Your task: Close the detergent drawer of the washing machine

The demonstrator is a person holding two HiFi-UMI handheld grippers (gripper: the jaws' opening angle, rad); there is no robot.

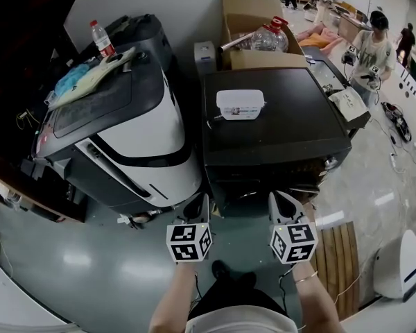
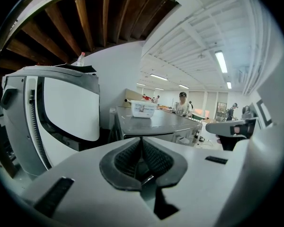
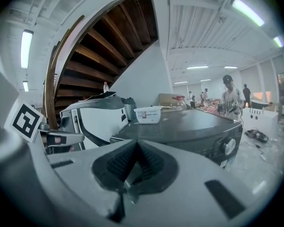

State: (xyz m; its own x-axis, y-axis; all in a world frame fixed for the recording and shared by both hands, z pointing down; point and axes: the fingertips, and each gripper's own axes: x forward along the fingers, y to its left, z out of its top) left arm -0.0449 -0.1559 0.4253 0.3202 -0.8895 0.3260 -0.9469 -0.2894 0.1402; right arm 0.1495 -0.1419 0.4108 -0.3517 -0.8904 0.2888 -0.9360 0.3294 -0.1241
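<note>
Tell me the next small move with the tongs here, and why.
Probably ease the left tongs forward toward the upper front of the washing machine. Left and right tongs are both shut and empty, short of the machine, and a pale piece, possibly the drawer, seems to jut from its front.

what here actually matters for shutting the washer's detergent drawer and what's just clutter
For the job: washing machine; left gripper and right gripper, both shut and empty. The drawer itself can't be made out.

Lying about: white tub on the washer; plastic bottle and cloths on the grey machine; cardboard box behind.
</note>
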